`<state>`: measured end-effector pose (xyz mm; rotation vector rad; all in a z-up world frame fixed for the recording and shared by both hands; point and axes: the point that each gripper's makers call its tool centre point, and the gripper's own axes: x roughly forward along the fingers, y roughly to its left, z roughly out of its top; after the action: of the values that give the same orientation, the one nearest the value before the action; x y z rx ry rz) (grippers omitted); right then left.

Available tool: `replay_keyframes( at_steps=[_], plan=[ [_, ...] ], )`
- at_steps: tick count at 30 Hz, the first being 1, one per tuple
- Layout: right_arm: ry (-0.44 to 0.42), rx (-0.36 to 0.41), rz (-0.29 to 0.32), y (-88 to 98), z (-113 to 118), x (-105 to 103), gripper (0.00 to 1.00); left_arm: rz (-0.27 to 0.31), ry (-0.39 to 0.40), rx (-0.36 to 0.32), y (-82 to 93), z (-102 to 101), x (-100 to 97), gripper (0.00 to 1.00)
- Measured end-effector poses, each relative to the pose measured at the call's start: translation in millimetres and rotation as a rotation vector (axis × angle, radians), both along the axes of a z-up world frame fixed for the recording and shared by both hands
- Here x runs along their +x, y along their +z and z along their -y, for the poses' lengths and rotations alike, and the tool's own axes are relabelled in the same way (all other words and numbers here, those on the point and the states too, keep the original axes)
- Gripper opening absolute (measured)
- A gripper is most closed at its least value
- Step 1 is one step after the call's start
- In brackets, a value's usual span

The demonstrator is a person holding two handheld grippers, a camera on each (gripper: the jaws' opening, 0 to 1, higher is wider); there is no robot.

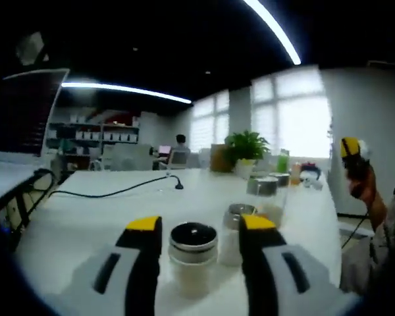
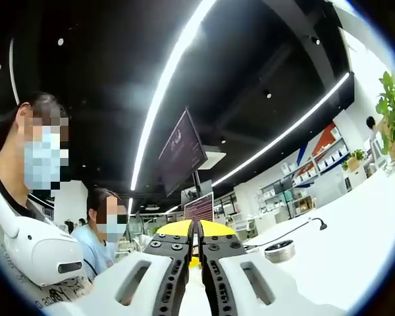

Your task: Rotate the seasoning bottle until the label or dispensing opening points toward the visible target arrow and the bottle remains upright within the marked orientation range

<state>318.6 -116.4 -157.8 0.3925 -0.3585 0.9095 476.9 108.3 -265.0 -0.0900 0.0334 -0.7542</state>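
Observation:
A seasoning bottle (image 1: 193, 260) with a shiny metal lid and pale contents stands upright on the white table (image 1: 105, 217). My left gripper (image 1: 201, 225) is open, with one yellow-tipped jaw on each side of the bottle and a gap on both sides. No label or arrow can be made out. My right gripper (image 2: 197, 232) is shut with nothing between its jaws and points up and away from the table. It also appears far right in the left gripper view, as a yellow-topped right gripper (image 1: 351, 150) in a person's hand.
Two more metal-lidded bottles (image 1: 236, 227) (image 1: 263, 194) stand just behind the near one. A black cable (image 1: 118, 192) crosses the table. Plants (image 1: 247, 148) and small items sit at the far end. Two people (image 2: 36, 197) stand left of the right gripper; a lidded jar (image 2: 280, 251) is on the table.

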Motion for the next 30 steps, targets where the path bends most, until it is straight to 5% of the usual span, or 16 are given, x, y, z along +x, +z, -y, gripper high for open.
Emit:
replay_keyframes(
  at_steps=[7, 20, 30],
  plan=[
    [0.0, 0.003, 0.009, 1.6, 1, -1, 0.01, 0.052, 0.169, 0.097, -4.2, -16, 16.7, 0.54],
    [0.002, 0.001, 0.006, -0.2, 1, 0, 0.0, 0.041, 0.131, 0.104, -12.4, -11, 15.0, 0.34],
    [0.014, 0.011, -0.011, -4.2, 1, 4, 0.0, 0.036, 0.1, 0.091, -12.1, -11, 13.4, 0.33]
  ],
)
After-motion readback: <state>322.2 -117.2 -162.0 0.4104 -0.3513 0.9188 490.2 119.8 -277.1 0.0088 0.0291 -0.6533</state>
